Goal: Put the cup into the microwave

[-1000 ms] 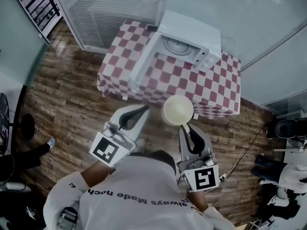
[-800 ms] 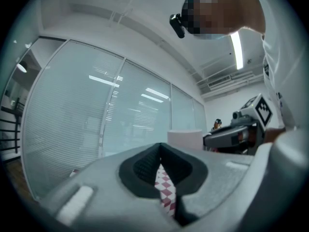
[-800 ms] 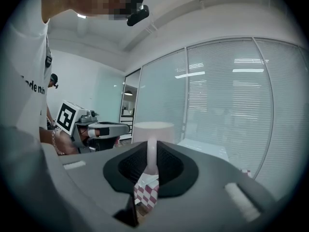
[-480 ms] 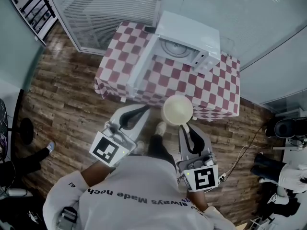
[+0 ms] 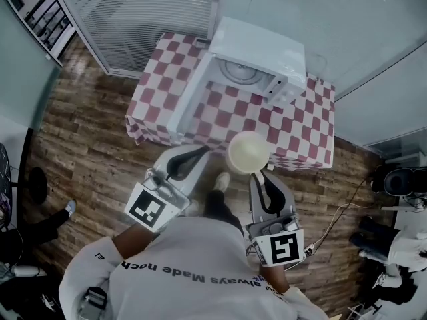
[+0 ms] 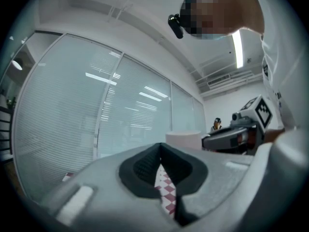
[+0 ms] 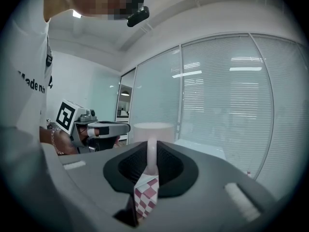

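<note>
A cream cup (image 5: 248,152) hangs in the air just before the table's near edge, held by its handle (image 7: 151,154) in my right gripper (image 5: 259,177), whose jaws are shut on it. The white microwave (image 5: 259,51) stands at the back of the checked table (image 5: 293,122) with its door (image 5: 190,93) swung open to the left; the round turntable (image 5: 239,73) shows inside. My left gripper (image 5: 201,153) is held to the left of the cup, jaws together with nothing between them. From the left gripper view the cup (image 6: 183,139) shows beside the right gripper.
The red-and-white checked cloth hangs over the table's edges. Glass walls with blinds (image 5: 147,12) run behind the table. Wooden floor (image 5: 87,132) lies to the left. A person's shoe (image 5: 222,181) shows below the cup. Chairs and cables stand at the far right (image 5: 397,179).
The view has drawn closer to the table: table and microwave have slid down and left in the head view. Both grippers and the cup keep the same pose relative to me.
</note>
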`<act>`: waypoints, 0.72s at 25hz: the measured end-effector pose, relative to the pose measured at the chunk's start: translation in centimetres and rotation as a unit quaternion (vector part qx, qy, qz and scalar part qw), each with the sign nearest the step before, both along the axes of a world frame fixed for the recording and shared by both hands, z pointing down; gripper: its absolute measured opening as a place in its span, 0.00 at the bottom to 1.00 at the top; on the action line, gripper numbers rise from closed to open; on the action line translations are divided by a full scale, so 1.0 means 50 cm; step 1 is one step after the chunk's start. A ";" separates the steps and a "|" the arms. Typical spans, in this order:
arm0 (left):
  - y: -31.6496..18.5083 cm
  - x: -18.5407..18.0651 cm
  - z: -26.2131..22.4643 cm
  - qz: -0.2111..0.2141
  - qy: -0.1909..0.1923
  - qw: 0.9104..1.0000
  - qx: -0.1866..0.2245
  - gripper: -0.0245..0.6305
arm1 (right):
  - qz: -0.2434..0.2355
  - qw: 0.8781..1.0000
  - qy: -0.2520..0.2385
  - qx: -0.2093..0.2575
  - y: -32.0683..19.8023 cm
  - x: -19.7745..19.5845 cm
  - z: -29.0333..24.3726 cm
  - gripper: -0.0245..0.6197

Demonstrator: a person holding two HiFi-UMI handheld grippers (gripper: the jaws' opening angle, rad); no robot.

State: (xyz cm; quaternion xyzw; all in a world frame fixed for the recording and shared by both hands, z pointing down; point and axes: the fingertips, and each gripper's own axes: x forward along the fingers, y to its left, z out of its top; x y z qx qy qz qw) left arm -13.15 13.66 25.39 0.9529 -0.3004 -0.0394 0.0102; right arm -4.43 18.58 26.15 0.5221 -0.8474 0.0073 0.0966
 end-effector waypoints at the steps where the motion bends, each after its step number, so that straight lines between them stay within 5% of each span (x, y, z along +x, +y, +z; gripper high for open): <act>1: -0.014 0.011 0.003 -0.001 -0.001 1.000 -0.001 0.04 | 0.000 1.000 -0.002 0.001 -0.015 0.011 0.001 0.10; 18: -0.277 0.259 -0.006 -0.014 -0.014 1.000 -0.001 0.04 | -0.001 1.000 -0.014 0.005 -0.283 0.270 -0.001 0.10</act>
